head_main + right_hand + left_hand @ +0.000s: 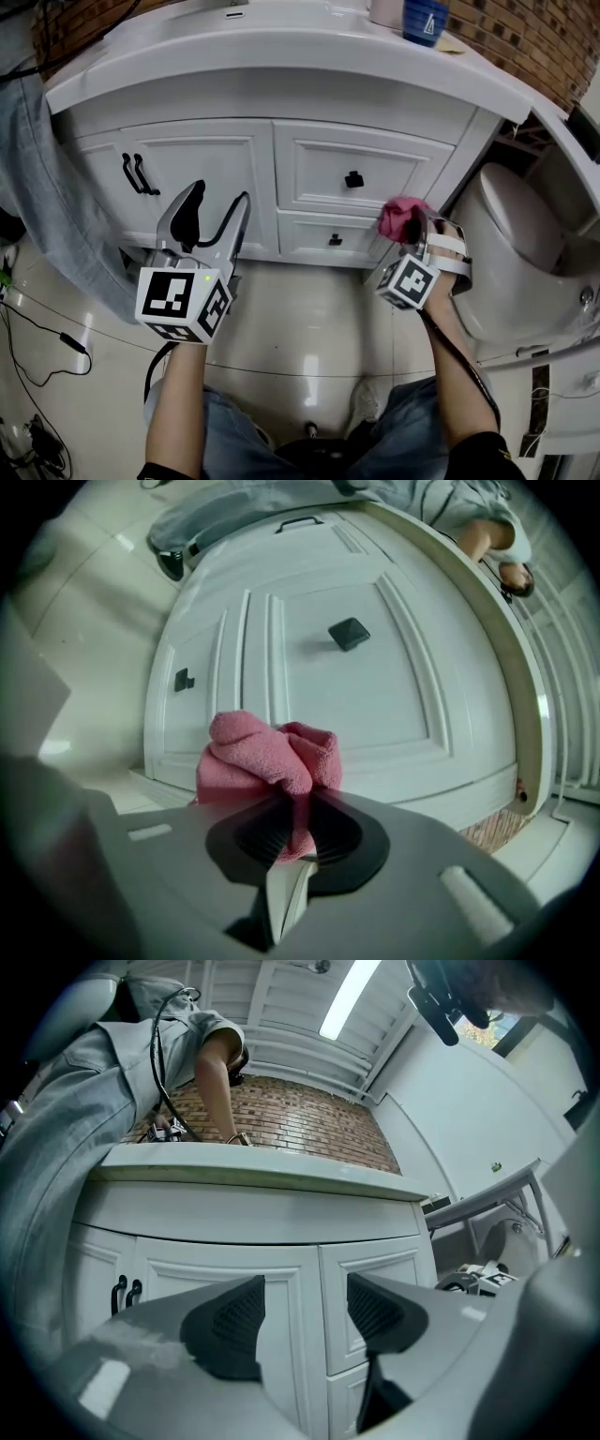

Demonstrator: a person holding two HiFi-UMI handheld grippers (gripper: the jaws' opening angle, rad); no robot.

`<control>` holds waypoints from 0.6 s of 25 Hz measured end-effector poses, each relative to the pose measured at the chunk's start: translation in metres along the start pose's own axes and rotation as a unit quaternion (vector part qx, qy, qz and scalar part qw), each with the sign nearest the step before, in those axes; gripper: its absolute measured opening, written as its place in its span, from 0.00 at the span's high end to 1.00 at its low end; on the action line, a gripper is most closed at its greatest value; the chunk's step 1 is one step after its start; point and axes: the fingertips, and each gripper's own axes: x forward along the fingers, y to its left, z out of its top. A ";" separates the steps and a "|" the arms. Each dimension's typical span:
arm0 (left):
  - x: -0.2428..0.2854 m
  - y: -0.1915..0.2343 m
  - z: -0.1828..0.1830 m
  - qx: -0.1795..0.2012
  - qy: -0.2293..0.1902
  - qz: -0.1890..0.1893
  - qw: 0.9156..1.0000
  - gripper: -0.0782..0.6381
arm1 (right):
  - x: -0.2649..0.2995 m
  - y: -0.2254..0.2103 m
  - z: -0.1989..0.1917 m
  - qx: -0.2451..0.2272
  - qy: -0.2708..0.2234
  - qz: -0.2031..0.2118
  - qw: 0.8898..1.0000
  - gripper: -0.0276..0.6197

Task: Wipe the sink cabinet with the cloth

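White sink cabinet (267, 103) fills mid-frame; right gripper (407, 225), jaws clenched on pink cloth (399, 216), likely must press it onto the drawers (375, 169); left gripper (216, 211) hangs released.

Pink cloth (267, 757); white cabinet (356, 164) w/ blk knobs (353, 179).

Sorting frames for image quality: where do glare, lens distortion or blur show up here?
Head view: lamp glare on the glossy pale floor tiles. Left gripper view: ceiling strip light blown out, white sink cabinet bowed by fisheye. Right gripper view: same cabinet bulges; crumpled pink cloth sharp.
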 end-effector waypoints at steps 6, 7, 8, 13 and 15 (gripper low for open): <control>0.001 0.006 -0.002 -0.004 0.002 0.002 1.000 0.51 | 0.001 0.004 -0.004 0.022 0.021 0.001 1.000 0.89; 0.002 0.007 -0.002 -0.005 0.002 0.003 1.000 0.51 | -0.002 0.014 0.011 0.021 0.003 0.014 1.000 0.89; 0.002 0.007 -0.003 -0.005 0.003 0.003 1.000 0.51 | -0.007 0.024 0.031 0.015 -0.023 0.025 0.999 0.89; 0.003 0.003 -0.002 0.008 0.003 0.000 1.000 0.51 | -0.035 0.040 0.160 -0.009 -0.164 0.030 0.986 0.89; -0.001 0.003 -0.004 0.020 0.010 -0.001 1.000 0.51 | -0.046 0.040 0.208 -0.015 -0.211 0.029 0.977 0.89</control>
